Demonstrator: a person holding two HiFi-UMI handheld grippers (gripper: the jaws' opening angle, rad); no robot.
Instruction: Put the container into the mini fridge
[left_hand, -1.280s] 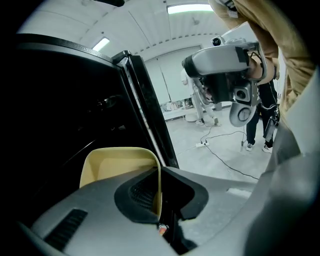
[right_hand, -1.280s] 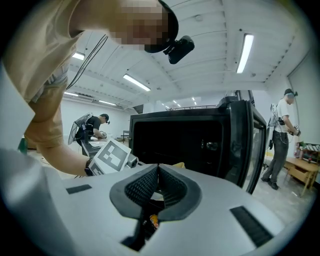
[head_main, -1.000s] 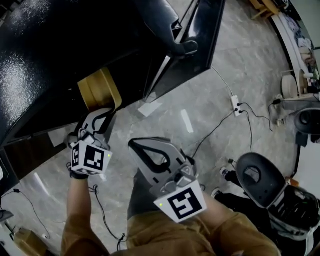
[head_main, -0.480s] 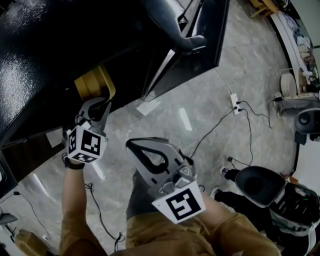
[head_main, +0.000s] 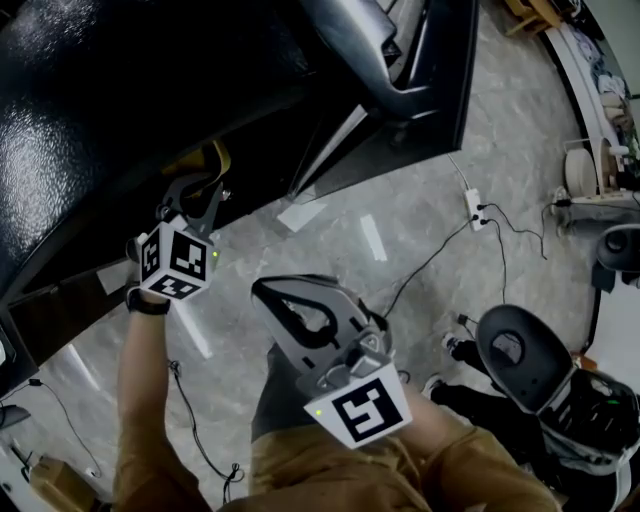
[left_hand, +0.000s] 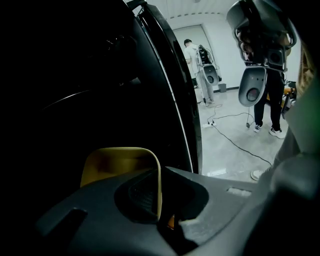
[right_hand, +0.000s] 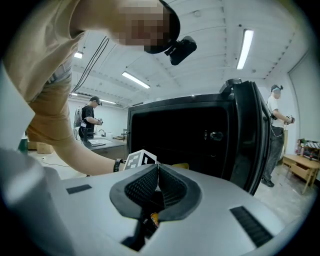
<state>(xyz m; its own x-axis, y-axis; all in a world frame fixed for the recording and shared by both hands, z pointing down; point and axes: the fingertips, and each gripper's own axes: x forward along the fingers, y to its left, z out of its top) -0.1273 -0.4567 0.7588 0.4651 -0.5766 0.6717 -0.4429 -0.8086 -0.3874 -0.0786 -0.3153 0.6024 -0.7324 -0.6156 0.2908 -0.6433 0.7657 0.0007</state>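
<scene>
The yellow container (head_main: 214, 159) shows only as a sliver at the dark opening of the black mini fridge (head_main: 110, 110); the fridge's top hides most of it. My left gripper (head_main: 197, 196) is shut on its rim. In the left gripper view the container (left_hand: 117, 165) sits in the dark fridge interior, its thin wall pinched by the left gripper (left_hand: 158, 176). The open fridge door (head_main: 400, 70) stands to the right. My right gripper (head_main: 283, 300) hangs lower over the floor, shut with nothing in it. Its view faces the fridge (right_hand: 190, 135), where the right gripper (right_hand: 158, 169) has its jaws meeting.
A white power strip (head_main: 471, 209) and cables lie on the grey stone floor. A paper sheet (head_main: 299, 213) lies by the fridge's foot. Another person's headgear (head_main: 522, 355) is at the lower right. People stand farther off (left_hand: 192, 60).
My left gripper has carried the yellow container up and forward into the fridge opening, so much less of it shows. The right gripper has stayed about where it was.
</scene>
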